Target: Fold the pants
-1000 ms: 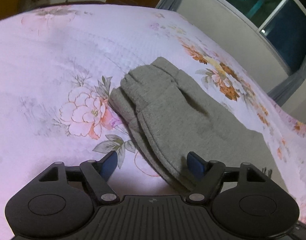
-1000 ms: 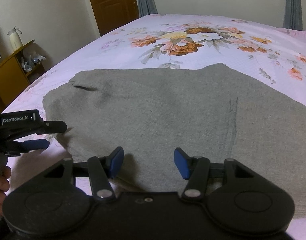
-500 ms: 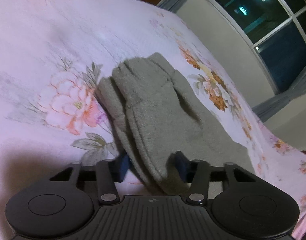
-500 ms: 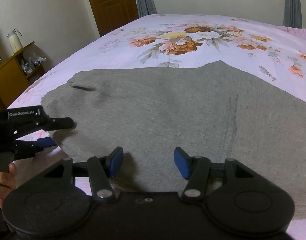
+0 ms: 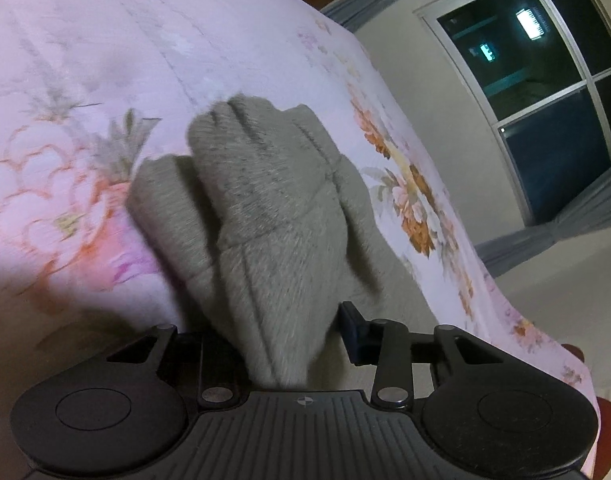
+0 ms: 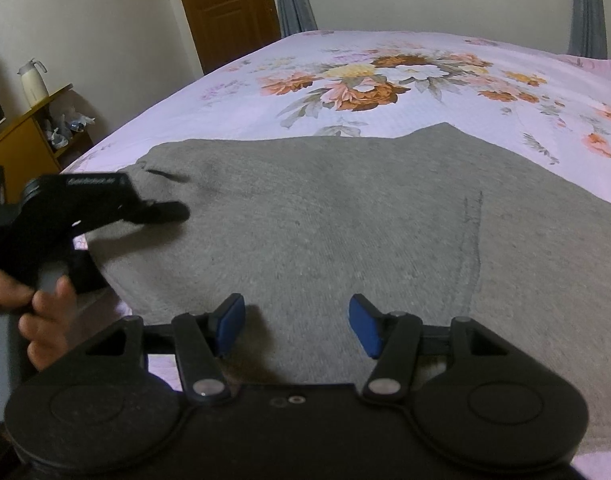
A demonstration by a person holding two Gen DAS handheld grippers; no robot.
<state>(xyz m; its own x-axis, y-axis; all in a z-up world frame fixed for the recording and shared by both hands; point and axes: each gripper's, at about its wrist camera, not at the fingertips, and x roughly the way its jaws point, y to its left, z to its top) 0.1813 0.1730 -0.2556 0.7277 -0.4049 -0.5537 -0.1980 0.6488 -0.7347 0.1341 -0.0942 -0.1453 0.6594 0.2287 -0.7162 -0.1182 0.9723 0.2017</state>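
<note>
Grey pants [image 6: 345, 216] lie flat on the floral bed sheet [image 6: 385, 76]. My left gripper [image 5: 289, 332] is shut on the pants' cuff end [image 5: 265, 216] and holds it lifted off the sheet; its left finger is hidden behind the cloth. It also shows in the right wrist view [image 6: 105, 208] at the pants' left end, held by a hand. My right gripper [image 6: 297, 324] is open and empty, low over the near edge of the pants, with cloth between its fingers.
A wooden door [image 6: 225, 4] and grey curtains [image 6: 293, 0] stand at the back. A yellow side table [image 6: 29, 136] with a white jug [image 6: 33, 80] is left of the bed. A dark window [image 5: 545, 92] is at the right.
My left gripper closed on the pants' cuff end and raised it, bunching the cloth. The right gripper stayed open and almost still.
</note>
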